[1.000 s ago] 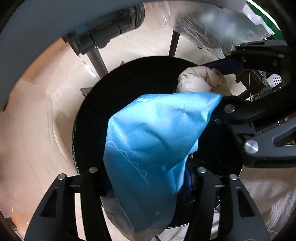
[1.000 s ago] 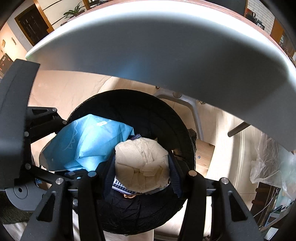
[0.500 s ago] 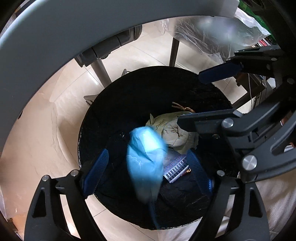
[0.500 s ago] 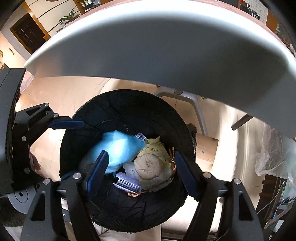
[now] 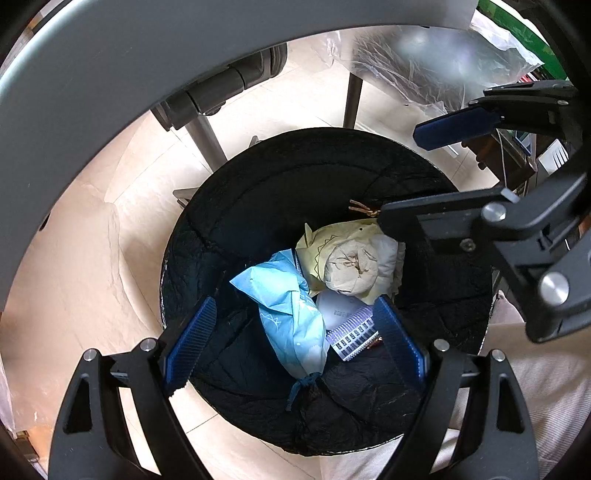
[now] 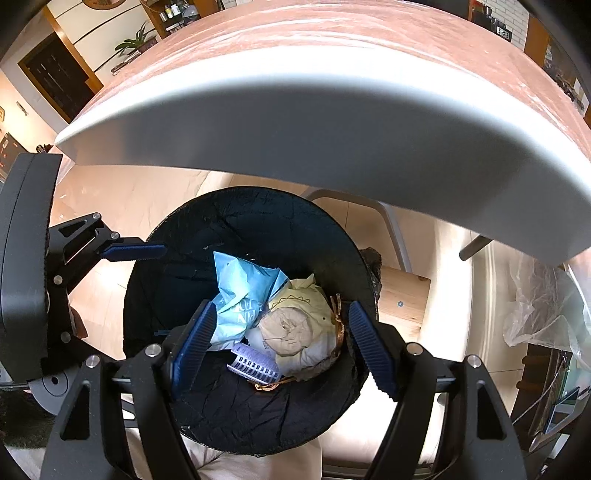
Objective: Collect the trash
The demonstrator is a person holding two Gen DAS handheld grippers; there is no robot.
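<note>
Crumpled blue printed bag [image 5: 291,317] lay in black-lined round bin [image 5: 258,206]; its lettering was unreadable.
Left gripper [image 5: 295,339] and right gripper [image 6: 284,347], jaws just opened wide, held nothing.

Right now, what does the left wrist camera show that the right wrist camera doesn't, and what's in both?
Only the left wrist view: the blue bag's drawstring trailing toward the bin wall, and a dark grey cylinder under the table. Only the right wrist view: the reddish tabletop, a potted plant, a dark door and a wooden block beside the bin. Both: the black-lined bin, the blue bag, the crumpled paper ball, the left gripper and right gripper, both open and empty above the bin.
</note>
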